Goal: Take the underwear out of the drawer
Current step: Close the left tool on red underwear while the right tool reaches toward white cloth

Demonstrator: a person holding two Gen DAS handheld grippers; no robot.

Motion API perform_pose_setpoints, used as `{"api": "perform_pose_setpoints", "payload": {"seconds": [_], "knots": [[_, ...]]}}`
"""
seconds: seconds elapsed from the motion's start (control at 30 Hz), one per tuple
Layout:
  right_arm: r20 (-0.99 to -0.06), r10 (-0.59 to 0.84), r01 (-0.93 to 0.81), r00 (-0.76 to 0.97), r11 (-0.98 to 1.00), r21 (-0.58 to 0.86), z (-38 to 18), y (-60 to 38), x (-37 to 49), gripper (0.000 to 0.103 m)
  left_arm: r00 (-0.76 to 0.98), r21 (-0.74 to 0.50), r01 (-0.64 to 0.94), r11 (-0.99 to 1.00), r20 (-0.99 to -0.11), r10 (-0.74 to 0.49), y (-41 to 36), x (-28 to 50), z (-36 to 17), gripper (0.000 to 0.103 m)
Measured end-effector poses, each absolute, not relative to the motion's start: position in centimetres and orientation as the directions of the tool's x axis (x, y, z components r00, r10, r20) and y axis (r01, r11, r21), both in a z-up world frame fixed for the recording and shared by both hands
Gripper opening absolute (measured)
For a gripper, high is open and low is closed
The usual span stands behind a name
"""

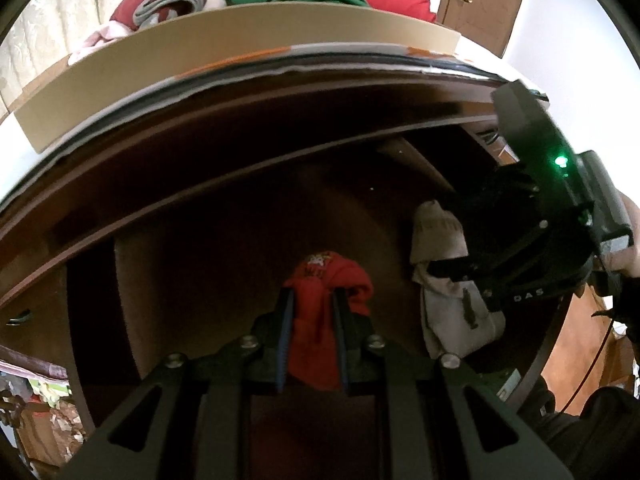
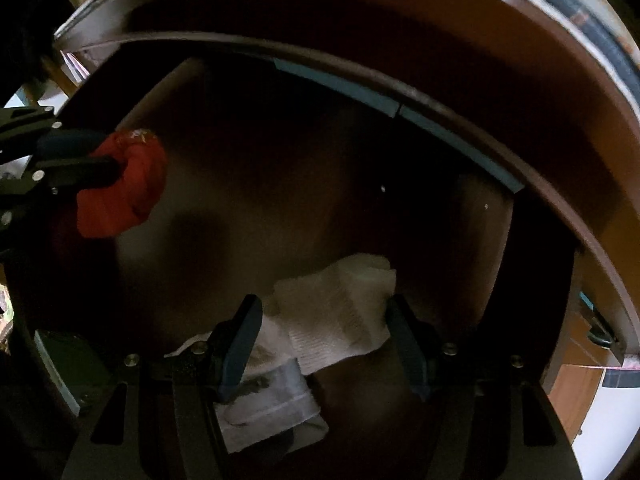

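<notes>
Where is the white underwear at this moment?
The white underwear lies on the floor of the brown drawer, low in the right wrist view, between the open fingers of the right gripper, and right of the red garment.

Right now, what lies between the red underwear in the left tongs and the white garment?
Nothing: in the right wrist view only bare drawer floor separates the red underwear, held by the left tongs, from the white garment.

We carry two matte black grippers. The left gripper has blue ribbed pads and silver screws along slotted linkage arms. The right gripper has dark blue pads, a lit green indicator, white lettering and a thin cable beside it.
</notes>
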State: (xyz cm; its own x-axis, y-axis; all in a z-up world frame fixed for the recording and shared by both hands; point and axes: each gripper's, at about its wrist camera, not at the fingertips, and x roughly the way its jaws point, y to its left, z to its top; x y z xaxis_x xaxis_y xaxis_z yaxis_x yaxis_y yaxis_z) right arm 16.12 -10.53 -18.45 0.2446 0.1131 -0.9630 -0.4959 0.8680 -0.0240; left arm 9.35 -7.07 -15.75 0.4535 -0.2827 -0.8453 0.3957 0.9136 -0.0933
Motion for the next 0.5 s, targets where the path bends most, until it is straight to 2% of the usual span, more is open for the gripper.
{"api": "perform_pose_setpoints", "payload": {"seconds": [0.2, 0.43, 0.5], "knots": [[-0.976, 0.091, -0.493, 0.199, 0.870, -0.019, -19.3, -10.0, 16.7, 0.066, 0.454, -0.106, 0.396, 0.912, -0.841, -0.295, -7.1, 9.4, -16.0, 0.016], [-0.973, 0.081, -0.484, 0.217, 0.874, -0.035, -19.3, -9.4, 16.9, 0.038, 0.463, -0.116, 0.390, 0.913, -0.833, -0.304, -7.3, 9.5, -16.0, 0.016], [-0.970, 0.089, -0.483, 0.227, 0.875, -0.032, -19.2, -9.4, 16.8, 0.034, 0.467, -0.119, 0.387, 0.914, -0.830, -0.305, -7.1, 9.4, -15.9, 0.016]]}}
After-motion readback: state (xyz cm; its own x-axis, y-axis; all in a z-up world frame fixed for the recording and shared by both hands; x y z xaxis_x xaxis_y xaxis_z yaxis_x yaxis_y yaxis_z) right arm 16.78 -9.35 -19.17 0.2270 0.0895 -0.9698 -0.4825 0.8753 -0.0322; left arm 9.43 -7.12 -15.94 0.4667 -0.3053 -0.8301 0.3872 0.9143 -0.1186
